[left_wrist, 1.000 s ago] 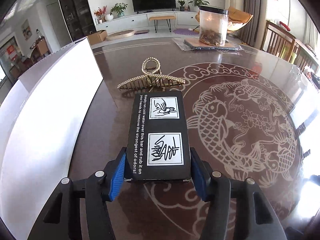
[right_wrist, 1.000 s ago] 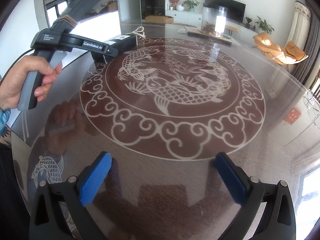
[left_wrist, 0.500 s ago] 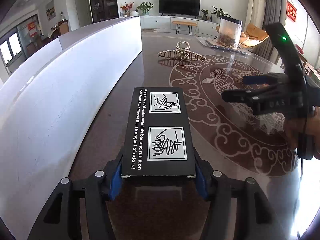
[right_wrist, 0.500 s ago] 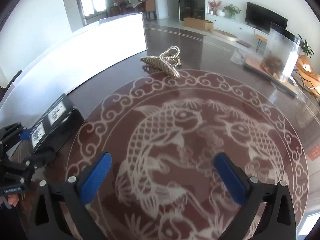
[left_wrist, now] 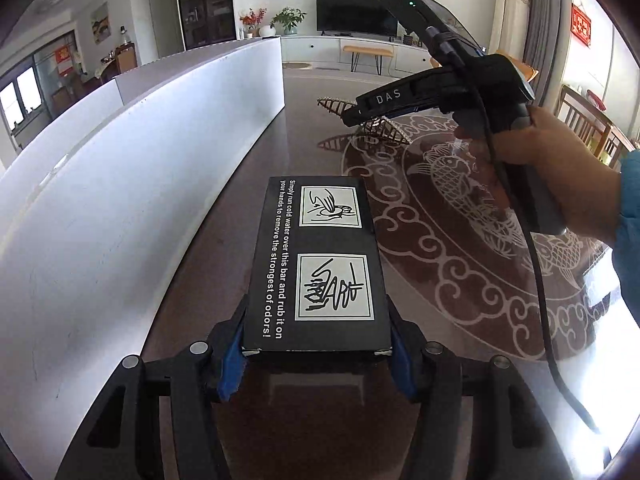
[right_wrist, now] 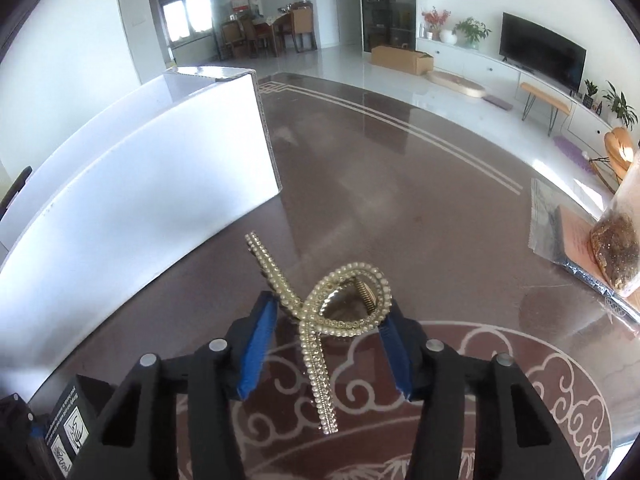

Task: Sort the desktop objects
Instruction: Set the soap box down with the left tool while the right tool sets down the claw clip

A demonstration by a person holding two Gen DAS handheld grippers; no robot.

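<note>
My left gripper (left_wrist: 316, 344) is shut on the near end of a black printed box (left_wrist: 316, 264), which lies flat on the table beside a long white panel (left_wrist: 140, 184). The box's corner also shows at the lower left of the right wrist view (right_wrist: 68, 428). A pearl-studded hair clip (right_wrist: 344, 300) lies between the blue pads of my right gripper (right_wrist: 329, 306). Its jaws are closing, and both pads (right_wrist: 260, 340) meet the clip's sides. In the left wrist view a hand (left_wrist: 560, 168) holds the right gripper (left_wrist: 354, 118) down over the hair clip (left_wrist: 390, 132).
The dark glossy table (left_wrist: 460, 208) bears a koi and cloud pattern. The white panel (right_wrist: 140, 200) walls off the left side. At the right edge a clear jar of brown bits (right_wrist: 616, 248) stands on a pink pad beside a silvery packet (right_wrist: 548, 216).
My right gripper swept across the table to the hair clip and its jaws narrowed from wide open onto it. My left gripper carried the box back along the panel, then held still.
</note>
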